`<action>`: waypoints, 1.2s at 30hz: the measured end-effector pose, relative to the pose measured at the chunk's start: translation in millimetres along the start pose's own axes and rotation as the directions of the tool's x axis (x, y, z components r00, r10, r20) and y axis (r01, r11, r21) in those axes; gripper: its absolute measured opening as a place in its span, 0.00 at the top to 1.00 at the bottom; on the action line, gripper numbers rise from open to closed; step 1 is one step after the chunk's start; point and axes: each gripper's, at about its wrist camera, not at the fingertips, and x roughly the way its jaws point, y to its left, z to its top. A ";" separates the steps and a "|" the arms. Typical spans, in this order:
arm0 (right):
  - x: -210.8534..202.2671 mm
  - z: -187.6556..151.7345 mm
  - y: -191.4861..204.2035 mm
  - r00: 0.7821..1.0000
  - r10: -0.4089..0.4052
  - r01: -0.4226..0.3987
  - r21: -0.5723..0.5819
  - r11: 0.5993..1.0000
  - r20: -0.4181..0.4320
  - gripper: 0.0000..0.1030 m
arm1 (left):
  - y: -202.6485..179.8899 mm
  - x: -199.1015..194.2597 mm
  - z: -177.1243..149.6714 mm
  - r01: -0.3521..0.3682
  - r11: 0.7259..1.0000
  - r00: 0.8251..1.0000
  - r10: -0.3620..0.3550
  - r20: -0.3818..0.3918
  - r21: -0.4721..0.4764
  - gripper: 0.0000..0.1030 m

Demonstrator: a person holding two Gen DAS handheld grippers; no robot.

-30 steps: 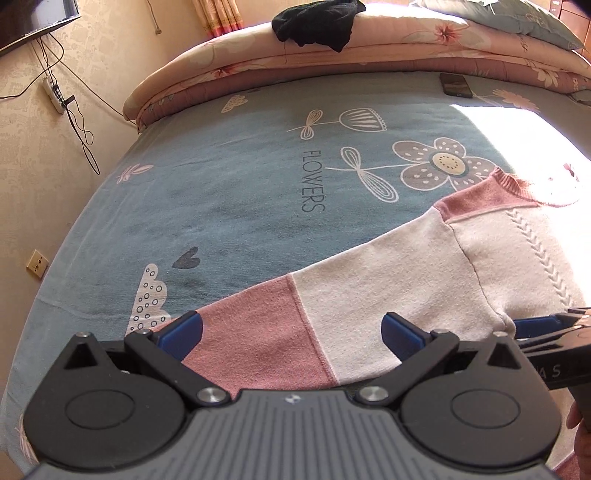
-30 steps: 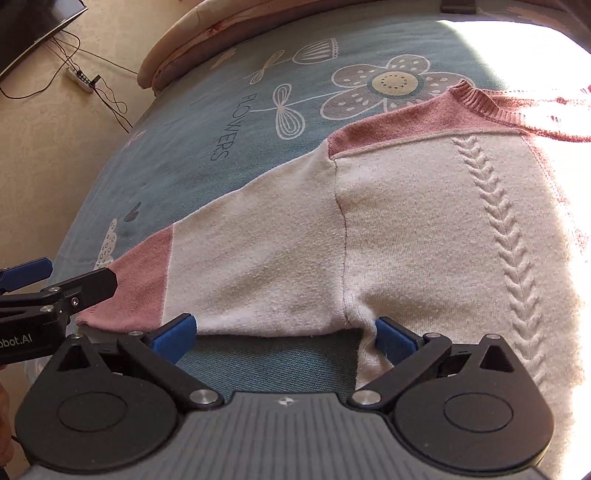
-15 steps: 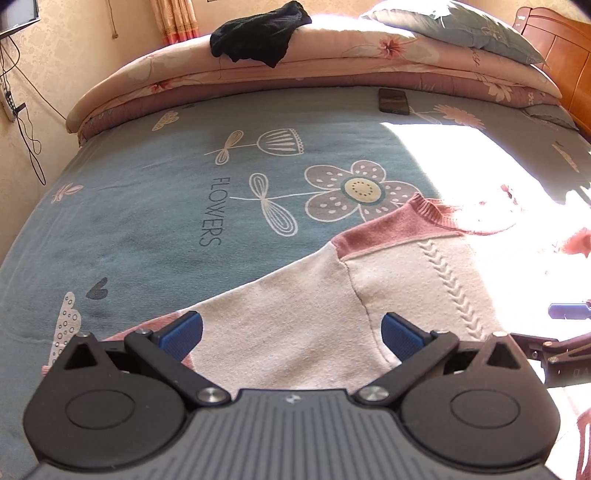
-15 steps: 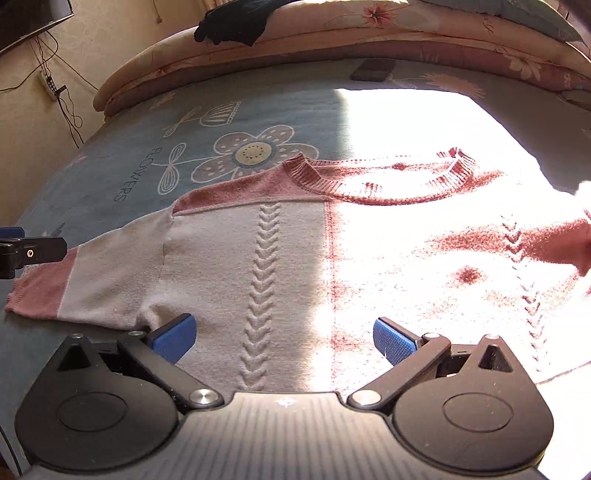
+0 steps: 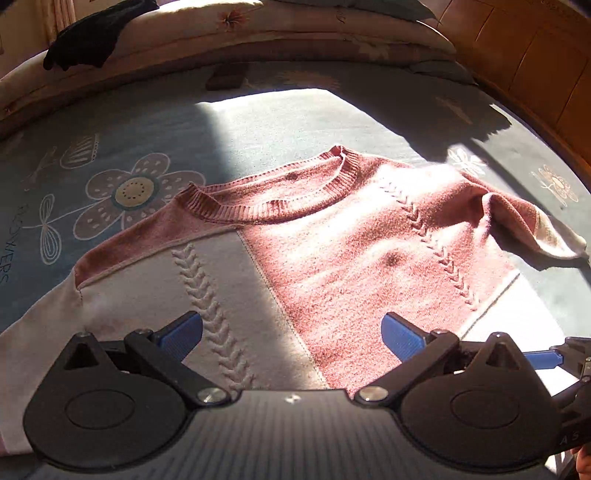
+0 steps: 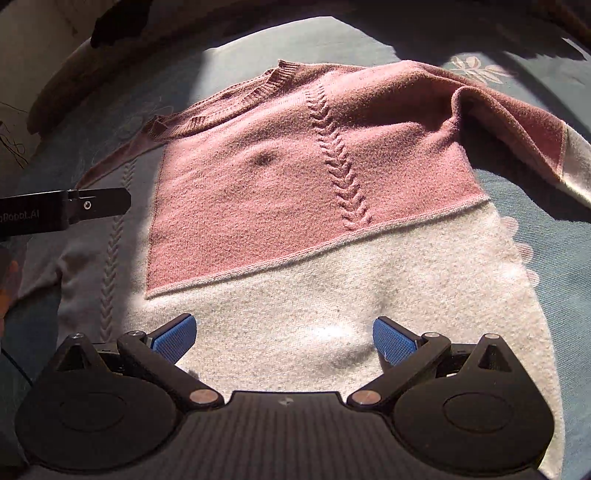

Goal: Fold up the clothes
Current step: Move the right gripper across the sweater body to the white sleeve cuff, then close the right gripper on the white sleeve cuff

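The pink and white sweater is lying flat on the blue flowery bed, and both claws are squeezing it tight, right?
Not quite. The sweater does lie spread on the blue flowery bed, but neither claw is squeezing it. The left claw and the right claw are both open, holding nothing. Each wrist view shows blue fingers spread wide apart above the knit.

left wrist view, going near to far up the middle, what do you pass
left gripper → sweater → ribbed collar → sunlit blue bedsheet → dark flat thing on the sheet → folded floral quilts
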 end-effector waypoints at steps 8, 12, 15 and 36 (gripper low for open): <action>-42.7 23.8 -129.2 0.998 -0.017 -0.003 0.278 0.961 0.068 0.17 | -82.6 26.2 31.4 0.032 0.996 0.999 -0.031 -0.010 0.079 0.01; -71.7 35.9 -215.0 0.992 -0.062 0.013 0.403 0.915 0.110 0.28 | -135.5 45.1 42.6 0.074 0.992 0.997 -0.071 -0.032 0.105 0.01; -86.7 35.5 -276.8 0.987 -0.079 -0.005 0.518 0.855 0.140 0.40 | -177.3 60.0 47.8 0.110 0.986 0.993 -0.103 -0.066 0.123 0.01; -63.5 18.3 -436.3 0.890 -0.086 -0.346 0.786 0.511 0.448 0.58 | -219.3 116.9 40.3 0.149 0.988 0.949 -0.130 -0.287 0.048 0.00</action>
